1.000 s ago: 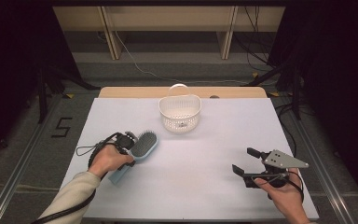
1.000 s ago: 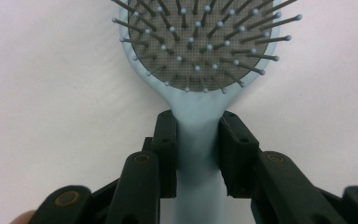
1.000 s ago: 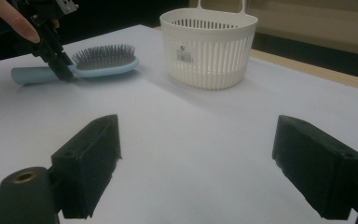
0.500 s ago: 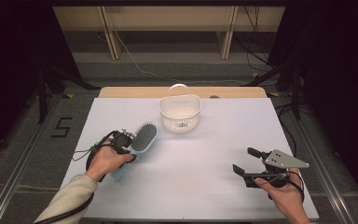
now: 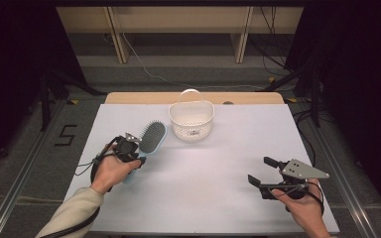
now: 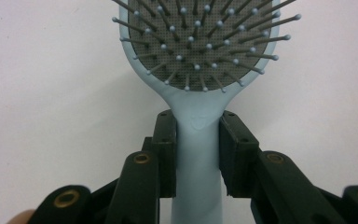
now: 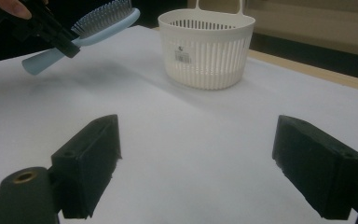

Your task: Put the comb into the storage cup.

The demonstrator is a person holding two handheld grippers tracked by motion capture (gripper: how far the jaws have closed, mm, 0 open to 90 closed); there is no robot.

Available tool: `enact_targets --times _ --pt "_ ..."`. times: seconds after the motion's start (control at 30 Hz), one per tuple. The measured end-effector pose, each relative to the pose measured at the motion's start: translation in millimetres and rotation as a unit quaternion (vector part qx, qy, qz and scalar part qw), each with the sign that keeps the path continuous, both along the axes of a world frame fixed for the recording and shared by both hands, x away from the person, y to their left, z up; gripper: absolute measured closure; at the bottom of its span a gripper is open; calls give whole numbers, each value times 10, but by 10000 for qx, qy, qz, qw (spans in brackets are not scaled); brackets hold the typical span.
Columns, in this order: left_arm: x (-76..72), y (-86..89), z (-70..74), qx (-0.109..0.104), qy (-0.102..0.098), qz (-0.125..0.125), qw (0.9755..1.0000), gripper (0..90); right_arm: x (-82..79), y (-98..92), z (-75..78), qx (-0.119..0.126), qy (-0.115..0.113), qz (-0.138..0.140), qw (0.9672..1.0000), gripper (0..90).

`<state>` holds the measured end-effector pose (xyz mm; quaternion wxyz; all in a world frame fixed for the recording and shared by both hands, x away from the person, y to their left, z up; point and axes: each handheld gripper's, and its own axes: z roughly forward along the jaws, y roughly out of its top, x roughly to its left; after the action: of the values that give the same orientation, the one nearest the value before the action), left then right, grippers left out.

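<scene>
A light blue hairbrush (image 5: 151, 138) with grey bristles is held off the table at the left, its head towards the white basket (image 5: 192, 119). My left gripper (image 5: 134, 148) is shut on the brush's handle (image 6: 198, 154), just below the head (image 6: 200, 42). The right gripper view has the brush (image 7: 91, 28) lifted above the white table cover, to the left of the basket (image 7: 207, 46). My right gripper (image 5: 262, 171) is open near the front right of the table, nothing between its jaws (image 7: 196, 163).
The table (image 5: 193, 188) has a white cover and a wooden strip (image 5: 129, 98) along its far edge. Shelf legs and cables stand on the floor behind. Dark floor and rails flank the table on both sides.
My left gripper has carried the hairbrush up and forward, towards the basket. The right gripper has stayed where it was, still open.
</scene>
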<state>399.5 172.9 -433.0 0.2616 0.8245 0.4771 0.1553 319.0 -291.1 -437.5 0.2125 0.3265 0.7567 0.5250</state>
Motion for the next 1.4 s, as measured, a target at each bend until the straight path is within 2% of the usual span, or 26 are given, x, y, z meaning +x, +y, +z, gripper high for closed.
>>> enact_targets --times 0.17,0.27,0.3,0.33,0.53,1.03,1.4 --pt "-19 18 2 -22 -88 -19 10000 697 -1 -3 1 0 0 6 10000 158" --pt "-33 28 19 -108 -266 6 9996 697 0 0 1 1 -2 4 10000 158" --pt "-33 28 19 -108 -266 6 9996 697 0 0 1 1 -2 4 10000 158" --pt "-38 28 27 -153 -382 14 9992 697 0 2 -1 2 3 7 10000 158" --pt "-46 21 45 -206 -570 13 9982 697 0 2 -1 8 5 5 10000 158" --pt "-58 2 66 -292 -812 -7 9963 697 -1 3 -1 1 14 11 10000 158" --pt "-56 0 71 -350 -853 -24 9957 697 0 1 -1 1 2 11 10000 158"
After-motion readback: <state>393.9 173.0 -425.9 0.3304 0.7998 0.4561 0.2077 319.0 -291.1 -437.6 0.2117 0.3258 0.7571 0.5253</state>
